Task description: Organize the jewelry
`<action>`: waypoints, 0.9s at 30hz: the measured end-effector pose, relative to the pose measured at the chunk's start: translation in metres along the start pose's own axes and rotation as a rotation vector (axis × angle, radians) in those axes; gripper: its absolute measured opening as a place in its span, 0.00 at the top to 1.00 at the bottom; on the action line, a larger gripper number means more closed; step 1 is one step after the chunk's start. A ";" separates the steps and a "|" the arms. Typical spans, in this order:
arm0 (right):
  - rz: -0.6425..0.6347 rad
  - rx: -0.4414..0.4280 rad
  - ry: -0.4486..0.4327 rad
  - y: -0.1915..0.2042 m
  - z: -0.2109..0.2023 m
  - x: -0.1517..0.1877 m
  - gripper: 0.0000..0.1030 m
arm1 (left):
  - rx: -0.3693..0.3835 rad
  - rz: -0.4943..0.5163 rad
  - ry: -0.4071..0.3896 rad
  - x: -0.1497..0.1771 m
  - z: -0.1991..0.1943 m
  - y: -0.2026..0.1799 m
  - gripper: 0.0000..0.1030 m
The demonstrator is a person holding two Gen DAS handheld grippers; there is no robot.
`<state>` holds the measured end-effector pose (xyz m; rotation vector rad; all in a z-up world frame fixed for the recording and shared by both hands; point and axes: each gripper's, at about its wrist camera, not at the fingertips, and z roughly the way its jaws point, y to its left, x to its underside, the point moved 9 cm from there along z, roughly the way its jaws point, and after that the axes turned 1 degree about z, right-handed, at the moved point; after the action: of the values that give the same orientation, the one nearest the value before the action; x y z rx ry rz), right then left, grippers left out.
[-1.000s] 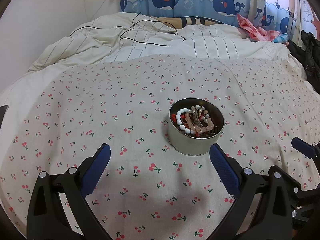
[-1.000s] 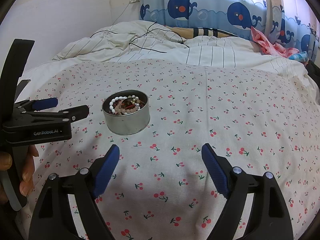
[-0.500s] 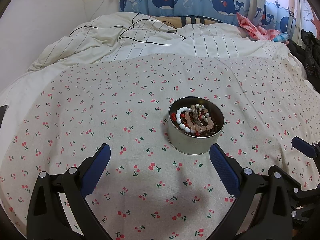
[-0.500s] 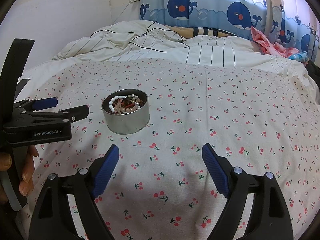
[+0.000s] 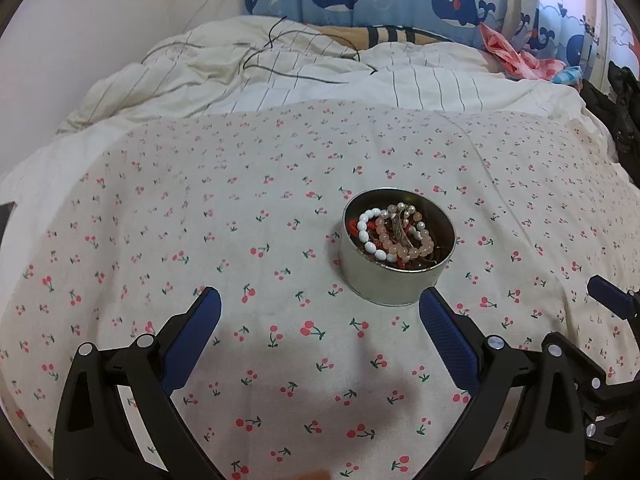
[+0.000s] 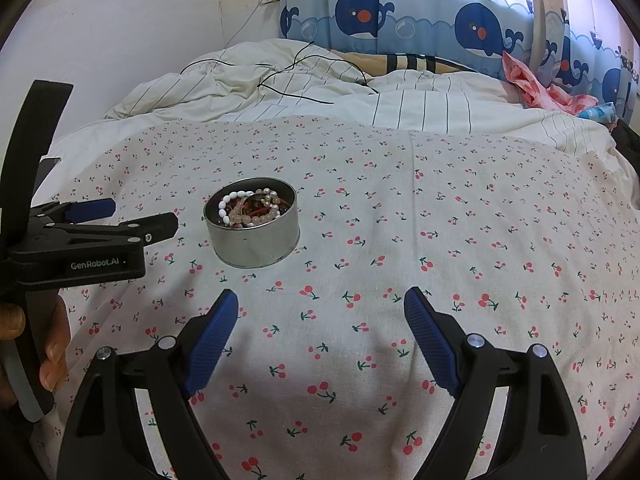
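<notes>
A round metal tin (image 5: 390, 284) stands on the cherry-print cloth (image 5: 200, 220). It holds a white bead bracelet (image 5: 366, 236), a pink bead bracelet (image 5: 404, 250) and some red and dark pieces. My left gripper (image 5: 319, 310) is open and empty, just short of the tin and a little to its left. In the right wrist view the tin (image 6: 254, 246) sits ahead to the left. My right gripper (image 6: 321, 310) is open and empty, over bare cloth right of the tin. The left gripper (image 6: 120, 220) also shows there at the left edge.
A rumpled striped duvet (image 6: 320, 92) with a black cable (image 6: 288, 80) lies behind the cloth. Whale-print curtains (image 6: 420, 20) hang at the back. Pink fabric (image 6: 536, 88) and dark clothes (image 5: 616, 112) lie at the far right. A white wall (image 5: 100, 20) is at the left.
The view has drifted very slightly. Both grippers stay open and the tin has not moved.
</notes>
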<state>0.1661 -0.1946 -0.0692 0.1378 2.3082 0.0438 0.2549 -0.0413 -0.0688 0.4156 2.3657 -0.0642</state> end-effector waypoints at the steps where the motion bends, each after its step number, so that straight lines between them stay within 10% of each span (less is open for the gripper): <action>1: 0.000 -0.001 0.000 0.000 0.000 0.000 0.21 | 0.004 -0.009 0.007 0.001 0.001 0.001 0.07; 27: -0.001 -0.003 0.010 0.002 0.003 0.004 0.21 | -0.010 -0.007 0.016 0.000 0.002 0.005 0.07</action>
<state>0.1658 -0.1918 -0.0738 0.1350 2.3178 0.0473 0.2583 -0.0370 -0.0700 0.4043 2.3828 -0.0529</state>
